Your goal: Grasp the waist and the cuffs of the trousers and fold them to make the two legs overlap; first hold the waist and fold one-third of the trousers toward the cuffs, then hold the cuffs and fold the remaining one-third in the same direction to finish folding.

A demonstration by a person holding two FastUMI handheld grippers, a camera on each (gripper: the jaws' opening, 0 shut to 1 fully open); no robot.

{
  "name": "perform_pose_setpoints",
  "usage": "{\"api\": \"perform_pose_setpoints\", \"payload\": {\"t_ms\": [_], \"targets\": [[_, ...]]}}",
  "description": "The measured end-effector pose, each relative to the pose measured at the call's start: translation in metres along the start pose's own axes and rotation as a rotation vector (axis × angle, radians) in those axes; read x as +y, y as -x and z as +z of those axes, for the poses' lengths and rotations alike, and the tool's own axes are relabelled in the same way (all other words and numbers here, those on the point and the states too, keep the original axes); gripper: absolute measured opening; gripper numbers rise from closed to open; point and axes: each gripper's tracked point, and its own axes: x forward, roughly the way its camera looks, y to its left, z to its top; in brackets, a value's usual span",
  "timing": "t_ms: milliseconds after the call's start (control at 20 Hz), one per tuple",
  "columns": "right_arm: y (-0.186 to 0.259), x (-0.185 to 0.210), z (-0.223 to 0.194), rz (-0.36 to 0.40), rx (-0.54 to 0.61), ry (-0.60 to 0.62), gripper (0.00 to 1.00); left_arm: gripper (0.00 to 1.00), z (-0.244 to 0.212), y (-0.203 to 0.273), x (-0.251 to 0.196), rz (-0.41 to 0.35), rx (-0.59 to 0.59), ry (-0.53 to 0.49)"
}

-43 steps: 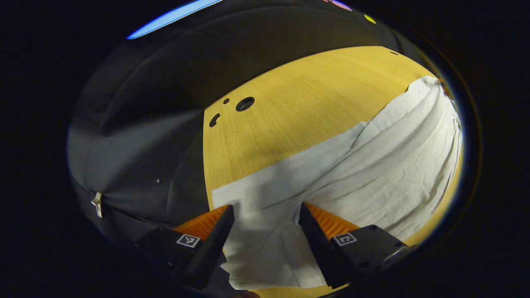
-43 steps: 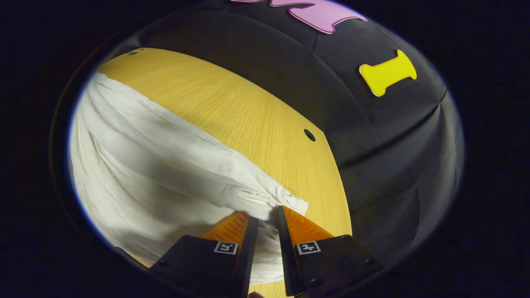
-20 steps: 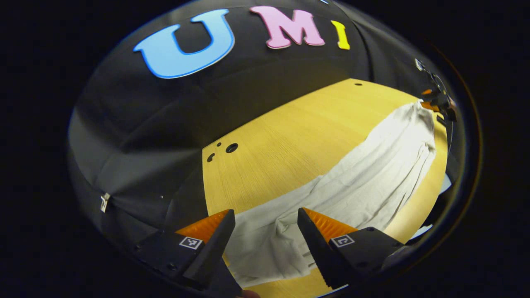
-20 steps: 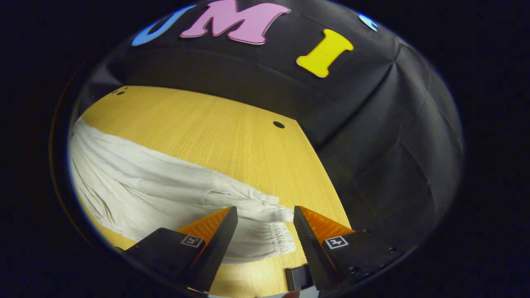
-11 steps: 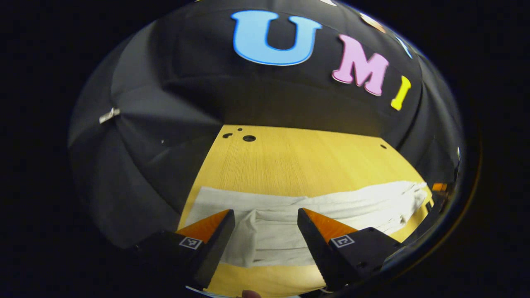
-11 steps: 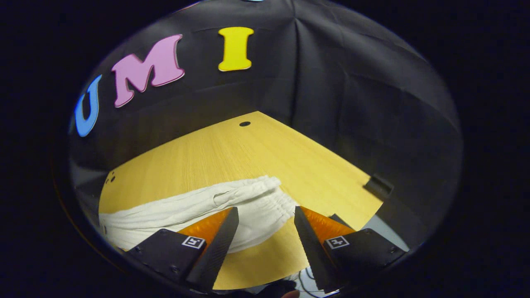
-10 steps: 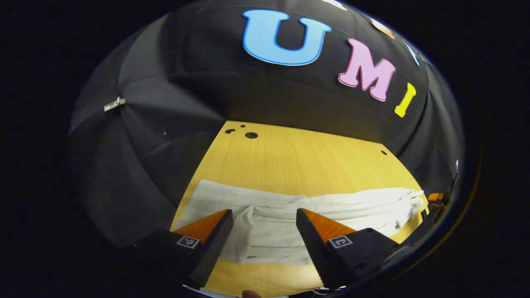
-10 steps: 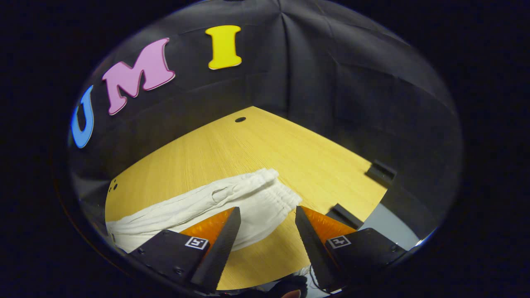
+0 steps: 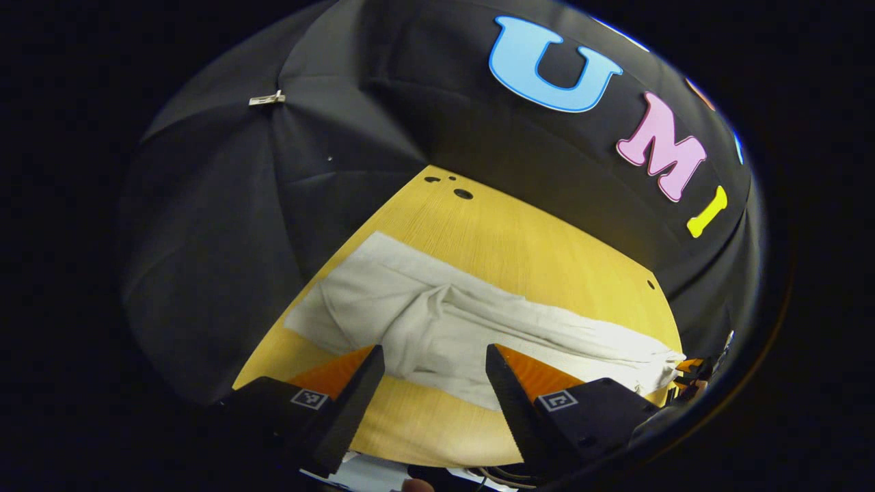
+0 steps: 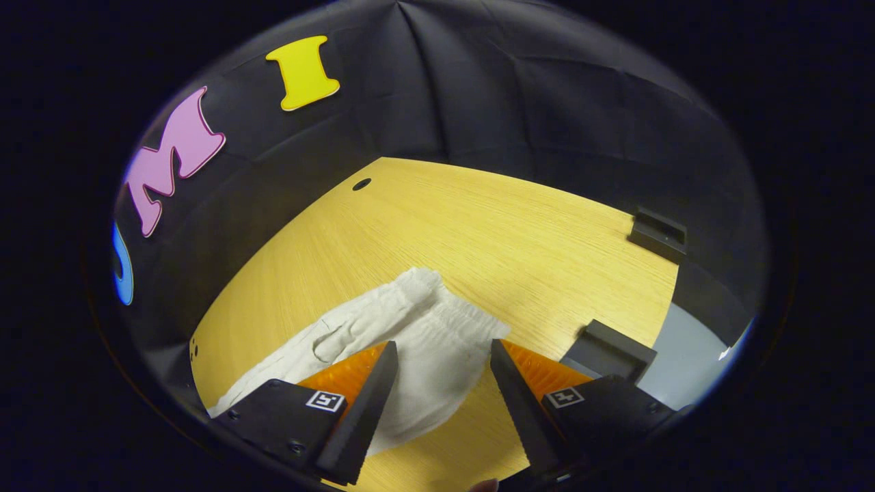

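Black cloth walls close in a booth around a yellow wooden desk (image 9: 547, 260), where white trousers (image 9: 437, 321) lie folded lengthwise in a long band. Seen from the left gripper view, the band runs from about 10 o'clock down to 4 o'clock, the cuffs (image 9: 342, 301) spread flat at the near end and a bunched ridge of fabric rising toward the middle. The left gripper (image 9: 435, 372) hangs above the desk's front edge with its jaws spread wide and nothing between them, the cloth lying beyond the tips. Far off at 4 o'clock, at the band's other end, the other gripper is just visible. From the right gripper view, the gathered elastic waist (image 10: 451, 321) rests at the centre, the legs trailing away toward 8 o'clock. The right gripper (image 10: 441, 376) likewise stands wide open and empty, clear of the fabric. Two dark brackets (image 10: 657, 234) sit at the desk's 3 o'clock edge.
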Motion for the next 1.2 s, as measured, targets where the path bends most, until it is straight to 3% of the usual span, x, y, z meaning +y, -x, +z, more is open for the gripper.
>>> {"api": "perform_pose_setpoints", "payload": {"t_ms": [350, 450, 500, 550, 650, 700, 950, 1200], "targets": [[-0.022, -0.018, -0.005, -0.181, 0.018, -0.067, 0.9, 0.95, -0.031, 0.01, 0.01, 0.03, 0.061, 0.112], [-0.024, -0.017, -0.009, -0.176, 0.04, -0.051, 0.79, 0.95, -0.04, 0.009, 0.013, 0.04, 0.08, 0.151], [-0.025, -0.013, -0.012, -0.138, 0.054, -0.054, 0.57, 0.91, -0.044, 0.007, 0.014, 0.04, 0.089, 0.173], [-0.025, -0.008, -0.009, -0.109, 0.05, -0.067, 0.36, 1.0, -0.045, 0.004, 0.013, 0.041, 0.092, 0.195], [-0.019, -0.007, -0.005, -0.079, 0.043, -0.125, 0.16, 0.95, -0.043, -0.002, 0.014, 0.044, 0.087, 0.244], [-0.016, -0.006, 0.0, -0.059, 0.031, -0.137, 0.21, 0.95, -0.042, -0.007, 0.016, 0.051, 0.082, 0.274], [0.005, -0.004, 0.005, -0.017, 0.016, -0.064, 0.2, 0.95, -0.033, -0.047, 0.028, 0.089, 0.076, 0.408], [0.022, 0.002, 0.013, 0.029, -0.026, -0.031, 0.2, 0.95, -0.014, -0.075, 0.036, 0.149, 0.034, 0.448]]}}
